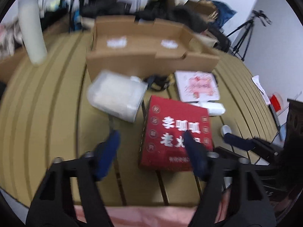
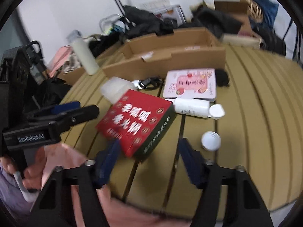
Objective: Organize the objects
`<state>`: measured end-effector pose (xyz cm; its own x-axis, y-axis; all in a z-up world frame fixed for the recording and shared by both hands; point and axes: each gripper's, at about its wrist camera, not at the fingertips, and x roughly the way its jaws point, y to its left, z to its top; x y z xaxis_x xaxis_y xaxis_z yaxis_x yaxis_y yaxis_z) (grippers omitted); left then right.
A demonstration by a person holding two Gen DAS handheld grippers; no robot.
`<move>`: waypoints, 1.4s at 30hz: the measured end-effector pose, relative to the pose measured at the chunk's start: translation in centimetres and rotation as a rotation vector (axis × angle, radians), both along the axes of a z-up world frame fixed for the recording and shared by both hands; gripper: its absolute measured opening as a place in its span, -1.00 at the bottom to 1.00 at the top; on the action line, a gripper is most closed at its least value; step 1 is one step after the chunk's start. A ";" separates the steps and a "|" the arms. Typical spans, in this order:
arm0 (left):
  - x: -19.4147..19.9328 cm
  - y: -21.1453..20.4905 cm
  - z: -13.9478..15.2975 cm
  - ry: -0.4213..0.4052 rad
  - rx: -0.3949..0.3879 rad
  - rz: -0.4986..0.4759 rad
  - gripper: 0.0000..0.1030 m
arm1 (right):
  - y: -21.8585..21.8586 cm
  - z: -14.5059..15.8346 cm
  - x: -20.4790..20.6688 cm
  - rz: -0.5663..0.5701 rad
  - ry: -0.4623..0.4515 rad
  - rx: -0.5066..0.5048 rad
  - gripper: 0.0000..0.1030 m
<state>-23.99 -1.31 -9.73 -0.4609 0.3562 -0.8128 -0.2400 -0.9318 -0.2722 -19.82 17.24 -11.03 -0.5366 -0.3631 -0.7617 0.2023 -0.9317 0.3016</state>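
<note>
Red box (image 1: 177, 132), lettered in white, is seen lying flat on the slatted table (image 1: 47, 113), just ahead of both grippers and short of the open cardboard carton (image 1: 151, 64). Its face is overlapped by one pad of the left gripper (image 1: 151, 138), the nearer one, whose jaws stand partly apart with nothing held. The right gripper (image 2: 148, 147) is likewise part-open and empty, with the box's near corner ahead between its fingers.

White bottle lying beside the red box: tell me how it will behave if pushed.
The white bottle lies on its side on the slatted table, so it would probably roll. Its flip lid seems to be open, so contents might leak. It looks like smooth plastic, possibly slippery.
</note>
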 end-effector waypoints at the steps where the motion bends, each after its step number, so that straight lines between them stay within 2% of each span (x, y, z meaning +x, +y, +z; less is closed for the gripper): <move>1: -0.4 -0.2 -0.8 -0.027 0.028 -0.002 0.03 | 0.0 -0.5 -0.6 -0.007 -0.018 -0.017 -0.05; 2: -0.8 -0.2 -1.6 -0.052 0.051 -0.003 -0.02 | -0.2 -1.1 -1.1 -0.011 -0.037 -0.031 -0.06; 3: -0.9 0.0 -2.1 -0.074 0.060 -0.007 -0.18 | -0.2 -1.5 -1.4 -0.010 -0.048 -0.040 -0.09; 4: -0.7 0.1 -2.4 -0.077 0.090 -0.017 -0.22 | -0.3 -1.9 -1.6 -0.007 -0.057 -0.057 -0.09; 6: -0.2 0.3 -2.5 -0.072 0.095 -0.013 -0.23 | -0.3 -2.1 -1.7 -0.006 -0.066 -0.074 -0.11; 8: 0.7 0.2 -2.5 -0.103 0.113 0.003 -0.24 | -0.3 -1.8 -1.7 0.005 -0.071 -0.081 -0.22; 12: 3.7 1.0 -2.5 -0.131 0.138 0.004 -0.32 | 0.3 -1.2 -0.9 0.008 -0.076 -0.033 -0.24; 17: 4.2 1.2 -2.8 -0.129 0.158 0.026 -0.33 | 1.8 -2.1 -0.4 0.008 -0.131 -0.104 -0.24; 21: 4.7 1.9 -1.7 -0.117 0.134 0.026 -0.36 | 1.9 -1.4 -0.4 0.000 -0.139 -0.110 -0.25; 25: 4.6 1.5 1.4 -0.066 0.179 0.025 -0.36 | 1.9 2.0 0.0 0.012 -0.062 -0.084 -0.25; 28: 2.6 1.3 4.7 -0.015 0.181 0.018 -0.36 | 2.1 5.4 -1.2 0.019 -0.009 -0.094 -0.25; 30: -0.2 0.8 7.0 -0.008 0.181 0.029 -0.36 | 2.0 8.0 -3.7 0.035 0.019 -0.101 -0.25; 34: -7.8 -0.8 10.2 0.003 0.182 0.064 -0.36 | 1.1 11.1 -9.8 0.059 0.032 -0.113 -0.25; 37: -13.7 -2.2 10.1 -0.022 0.168 0.097 -0.36 | -0.3 11.6 -15.7 0.070 0.004 -0.122 -0.25; 39: -17.8 -2.8 8.8 -0.061 0.145 0.125 -0.36 | -1.8 10.5 -20.4 0.072 -0.029 -0.101 -0.26; 42: -22.3 -3.1 6.1 -0.095 0.068 0.155 -0.36 | -3.6 8.0 -25.4 0.066 -0.090 -0.089 -0.26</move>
<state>-46.31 -4.42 -3.62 -0.4371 0.3429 -0.8315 -0.0657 -0.9342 -0.3507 -45.19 13.62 -3.04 -0.4404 -0.4636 -0.7688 0.2310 -0.8860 0.4020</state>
